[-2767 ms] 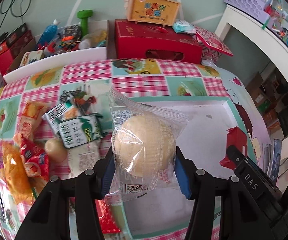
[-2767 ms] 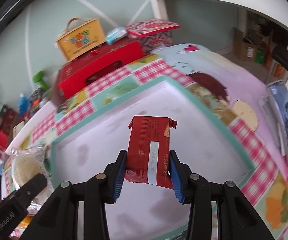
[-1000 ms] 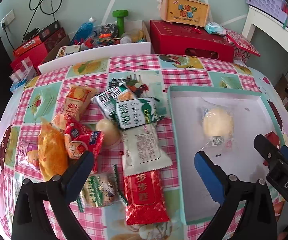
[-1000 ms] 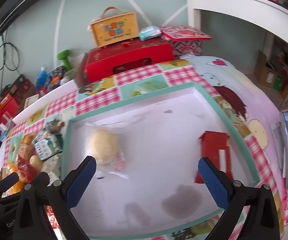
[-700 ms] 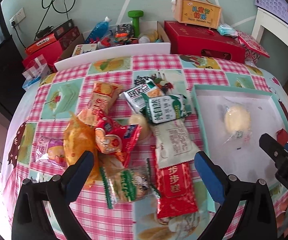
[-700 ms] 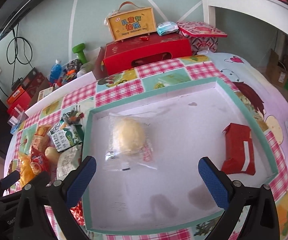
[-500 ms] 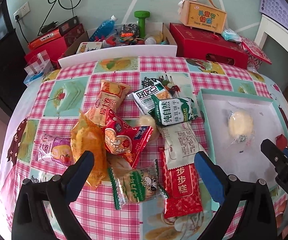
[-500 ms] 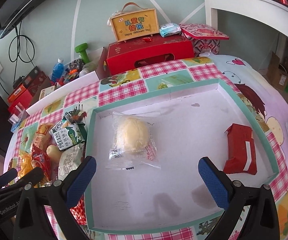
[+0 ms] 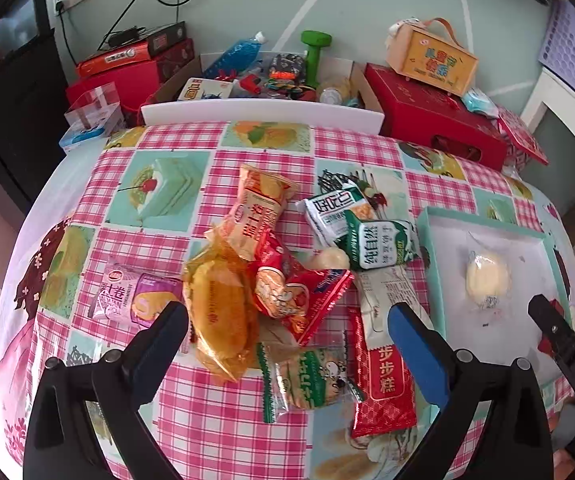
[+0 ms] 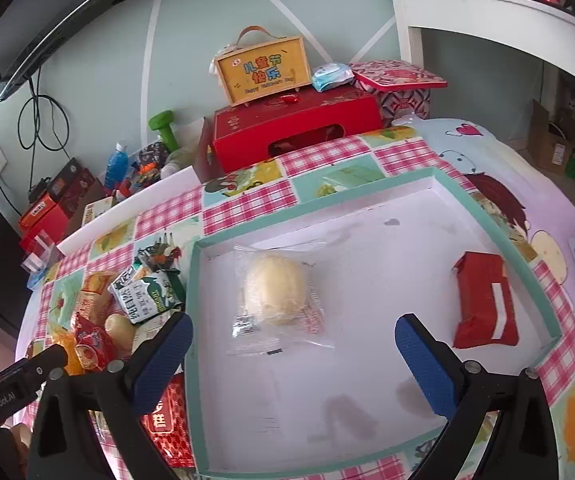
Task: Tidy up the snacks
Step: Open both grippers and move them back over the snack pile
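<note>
A white tray with a teal rim [image 10: 499, 236] lies on the checked tablecloth. In it lie a round yellow bun in clear wrap [image 10: 277, 294] and a red packet [image 10: 485, 306]; the bun also shows in the left wrist view [image 9: 486, 278]. A pile of snack packets lies left of the tray: an orange bag [image 9: 217, 316], a red bag [image 9: 295, 288], green-white packets [image 9: 379, 244], a red bar [image 9: 383, 376], a biscuit pack [image 9: 307, 376], a purple roll pack [image 9: 131, 294]. My left gripper [image 9: 287, 332] is open and empty above the pile. My right gripper [image 10: 291, 344] is open and empty above the tray.
A red gift box [image 10: 295, 136] with a yellow case [image 10: 263, 70] on it stands behind the table. A cardboard box of clutter with a green dumbbell [image 9: 313, 56] stands at the back. A white shelf [image 10: 487, 20] stands at the right.
Both grippers let go of the bun and the red packet, which now lie in the tray. Both pulled back and up; the left view swung left over the snack pile.
</note>
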{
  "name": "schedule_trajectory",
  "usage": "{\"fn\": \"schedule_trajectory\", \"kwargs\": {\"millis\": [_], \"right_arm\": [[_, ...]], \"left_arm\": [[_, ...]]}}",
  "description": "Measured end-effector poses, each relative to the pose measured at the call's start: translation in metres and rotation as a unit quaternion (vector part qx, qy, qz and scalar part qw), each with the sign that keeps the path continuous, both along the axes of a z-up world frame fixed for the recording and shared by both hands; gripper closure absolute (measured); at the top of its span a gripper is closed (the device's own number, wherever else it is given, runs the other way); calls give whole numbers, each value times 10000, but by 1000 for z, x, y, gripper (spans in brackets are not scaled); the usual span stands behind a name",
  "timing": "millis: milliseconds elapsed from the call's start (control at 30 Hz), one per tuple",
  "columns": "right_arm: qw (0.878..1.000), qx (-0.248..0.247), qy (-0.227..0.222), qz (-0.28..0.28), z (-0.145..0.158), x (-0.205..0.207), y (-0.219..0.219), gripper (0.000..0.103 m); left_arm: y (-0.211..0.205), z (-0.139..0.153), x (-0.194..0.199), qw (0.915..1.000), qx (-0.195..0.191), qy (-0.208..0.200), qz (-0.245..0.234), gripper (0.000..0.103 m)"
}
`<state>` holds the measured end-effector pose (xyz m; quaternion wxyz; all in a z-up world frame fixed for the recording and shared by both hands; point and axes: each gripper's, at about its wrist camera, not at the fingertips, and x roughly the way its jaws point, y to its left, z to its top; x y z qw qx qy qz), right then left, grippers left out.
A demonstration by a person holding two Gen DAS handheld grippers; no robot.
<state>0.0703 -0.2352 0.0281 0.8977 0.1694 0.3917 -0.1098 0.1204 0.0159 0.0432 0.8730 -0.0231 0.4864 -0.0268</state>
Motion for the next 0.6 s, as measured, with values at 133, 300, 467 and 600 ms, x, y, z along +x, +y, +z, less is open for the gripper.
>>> {"fn": "schedule_trajectory", "kwargs": {"millis": [133,300,467,600], "right_arm": [[9999,-77,-7,143,2,4,12,1],[9988,-156,67,466,2,14,36,1],[9958,-152,255,868,-4,23,65,1],[9919,-219,454,1166,-12,31,87,1]], "left_arm": [[14,-3,4,9998,-128,82,137,3],[31,-9,9,9991,-208,234,288,3],[52,-17,15,9973,-317,396,536,3],[66,-21,22,9958,-419,486,655,3]]}}
